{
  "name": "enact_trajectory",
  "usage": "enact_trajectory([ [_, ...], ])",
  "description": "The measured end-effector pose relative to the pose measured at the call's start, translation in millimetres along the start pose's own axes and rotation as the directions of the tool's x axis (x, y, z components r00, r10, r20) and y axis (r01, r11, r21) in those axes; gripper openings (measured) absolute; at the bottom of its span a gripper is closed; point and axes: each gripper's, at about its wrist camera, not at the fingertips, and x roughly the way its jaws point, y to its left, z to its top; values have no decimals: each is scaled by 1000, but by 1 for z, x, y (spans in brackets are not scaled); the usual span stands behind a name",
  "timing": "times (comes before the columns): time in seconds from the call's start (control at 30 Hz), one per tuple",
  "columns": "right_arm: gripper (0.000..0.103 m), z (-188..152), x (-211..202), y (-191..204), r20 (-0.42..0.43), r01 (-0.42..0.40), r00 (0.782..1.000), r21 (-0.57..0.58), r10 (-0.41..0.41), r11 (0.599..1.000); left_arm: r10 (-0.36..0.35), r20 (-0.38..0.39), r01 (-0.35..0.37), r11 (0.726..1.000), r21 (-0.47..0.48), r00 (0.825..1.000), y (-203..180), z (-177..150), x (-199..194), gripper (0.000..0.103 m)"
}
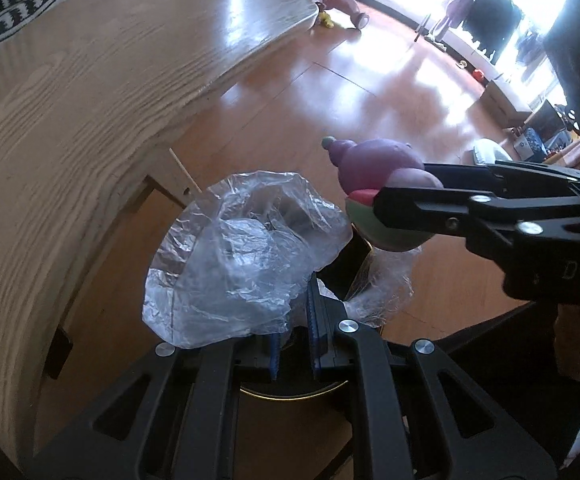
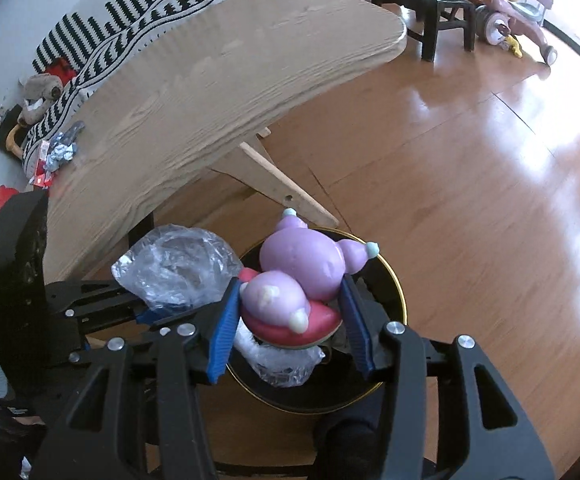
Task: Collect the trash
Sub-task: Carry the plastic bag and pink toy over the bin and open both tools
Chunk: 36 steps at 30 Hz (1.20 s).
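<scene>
A crumpled clear plastic bag (image 1: 242, 256) bulges ahead of the left gripper (image 1: 293, 334), whose blue pads are pinched together on its lower edge. Just to that gripper's right, the right gripper (image 2: 290, 320) holds a purple rounded toy figure with pale green tips and a pink-red base (image 2: 301, 280); its blue fingers (image 2: 224, 330) stand partly apart, the left pad against the toy's side, while contact on the right side cannot be told. Both grippers point steeply down over a round black bin with a gold rim (image 2: 389, 272), where more crinkled clear plastic (image 2: 282, 360) lies beneath the toy. Beyond and to the left of the grippers runs a pale wood-grain tabletop (image 2: 210, 92), above a glossy brown wooden floor (image 2: 469, 200).
</scene>
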Motion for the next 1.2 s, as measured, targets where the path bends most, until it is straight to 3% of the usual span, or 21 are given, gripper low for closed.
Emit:
enact_trajectory([
  [0.3,54,3,1,3,-10,-11,1000,-3,11,1000,-15,-2,15,1000,4,1000,0,1,-3,12],
  [0.37,57,5,0,3,-6,-6,1000,2,6,1000,-11,-8,11,1000,3,1000,1,0,-5,21],
  [0.43,58,7,0,2,-2,-8,1000,7,8,1000,-2,-9,2,1000,2,1000,2,0,-6,51],
  [0.47,59,7,-1,3,-1,-7,1000,8,7,1000,5,3,-5,1000,3,1000,0,1,-8,54],
  [0.87,65,11,-10,8,32,-19,999,1,19,1000,-4,29,4,1000,10,1000,3,2,-26,68],
  [1.0,71,18,-27,18,105,-18,994,-17,20,1000,-8,79,8,1000,6,997,7,1,-53,73],
  [1.1,77,27,-41,37,170,-37,984,-59,47,998,14,161,-15,1000,4,987,13,1,-86,79],
  [1.2,78,39,-44,62,208,-43,976,-103,64,994,115,276,-109,993,-38,954,36,0,-128,87],
])
